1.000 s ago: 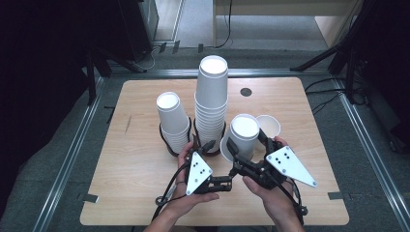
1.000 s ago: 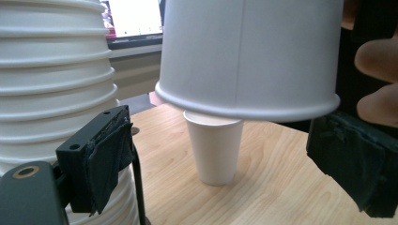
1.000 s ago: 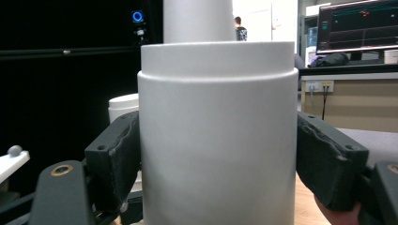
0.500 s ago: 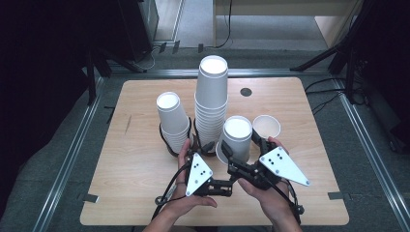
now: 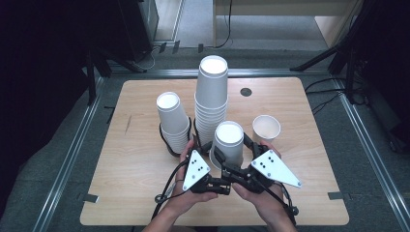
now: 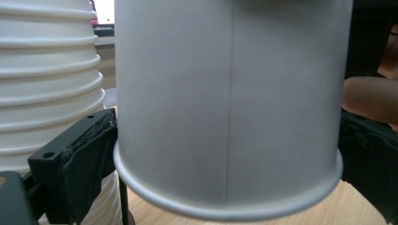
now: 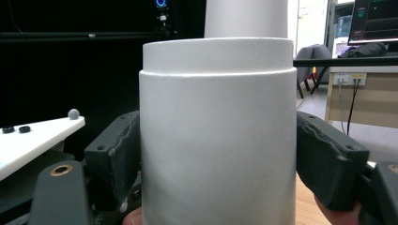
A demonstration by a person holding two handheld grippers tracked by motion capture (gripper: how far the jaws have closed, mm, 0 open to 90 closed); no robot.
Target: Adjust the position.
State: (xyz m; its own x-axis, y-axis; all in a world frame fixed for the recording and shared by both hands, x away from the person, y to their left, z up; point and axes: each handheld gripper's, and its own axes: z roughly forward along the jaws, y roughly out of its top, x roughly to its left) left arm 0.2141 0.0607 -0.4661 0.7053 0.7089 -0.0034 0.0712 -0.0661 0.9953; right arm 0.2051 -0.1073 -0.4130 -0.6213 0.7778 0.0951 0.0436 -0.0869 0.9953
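A white paper cup [image 5: 228, 137], upside down, hangs just above the table in front of the tall stack of inverted cups [image 5: 212, 96]. My right gripper [image 5: 237, 152] is shut on it; in the right gripper view the pads [image 7: 119, 154] press on both sides of the cup [image 7: 218, 108]. My left gripper [image 5: 210, 151] has just been opening, and its jaws now stand wide and open around the cup's rim [image 6: 225, 206], with the left pad [image 6: 89, 164] close beside it.
A shorter stack of inverted cups [image 5: 172, 121] stands left of the tall one. One upright cup [image 5: 266, 128] sits to the right. The wooden table [image 5: 130, 159] has bare room at the left, right and far side.
The right gripper has carried the inverted cup left, away from the upright cup and toward the tall stack. The left hand has stayed in place.
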